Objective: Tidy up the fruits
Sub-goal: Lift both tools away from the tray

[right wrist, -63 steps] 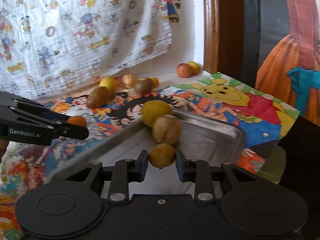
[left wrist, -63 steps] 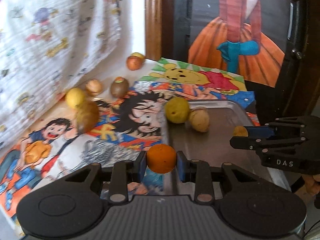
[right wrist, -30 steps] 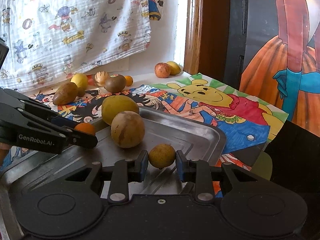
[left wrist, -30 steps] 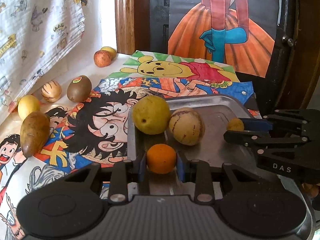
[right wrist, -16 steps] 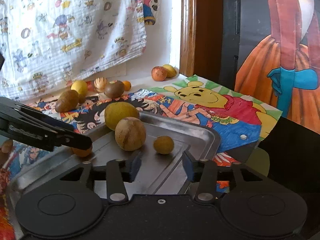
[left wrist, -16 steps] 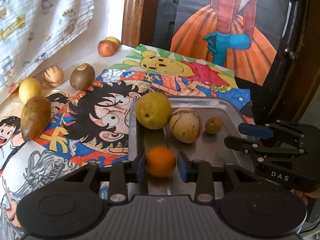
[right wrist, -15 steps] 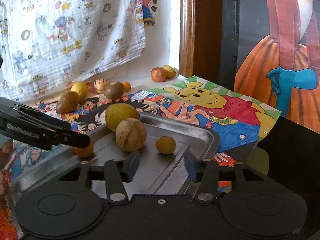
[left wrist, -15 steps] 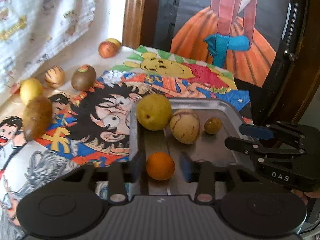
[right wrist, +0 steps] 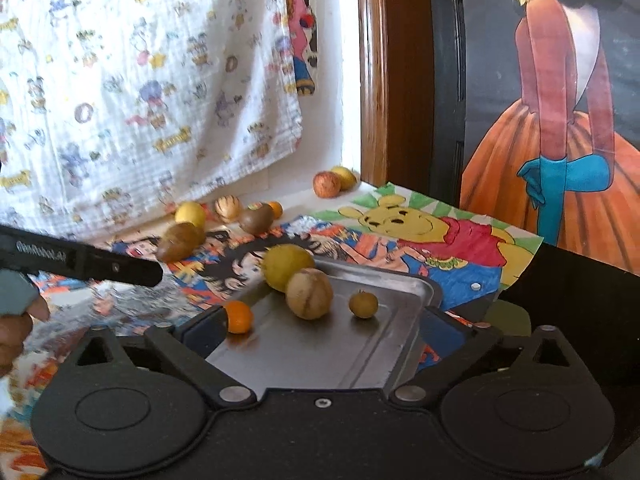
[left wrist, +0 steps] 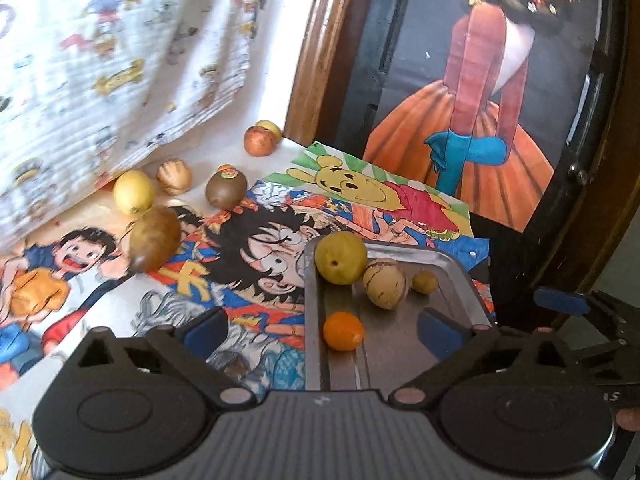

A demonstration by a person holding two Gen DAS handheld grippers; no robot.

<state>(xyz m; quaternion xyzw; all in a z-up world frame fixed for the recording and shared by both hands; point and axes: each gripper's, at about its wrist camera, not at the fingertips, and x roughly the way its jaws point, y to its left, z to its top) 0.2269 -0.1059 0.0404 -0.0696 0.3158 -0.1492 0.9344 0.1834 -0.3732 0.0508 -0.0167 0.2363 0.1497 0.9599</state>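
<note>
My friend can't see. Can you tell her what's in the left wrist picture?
Four fruits sit on a shiny metal tray: a small orange fruit, a big yellow-green round fruit, a tan striped round fruit and a tiny yellow-brown fruit. The black left tool hangs above them, its jaws opening and holding nothing. More fruits lie on the colourful cartoon cloth.

Rectangular brushed-metal tray (left wrist: 316, 360): dull sheen, faint ridges along its floor. Small orange fruit (left wrist: 343, 331): glossy, finely pitted. White printed cloth (right wrist: 132, 80) hanging behind: crinkled, matt weave. Coloured cartoon paper sheets (left wrist: 256, 248): flat, matt. Brown wooden frame post (right wrist: 370, 72): varnished, shiny.
</note>
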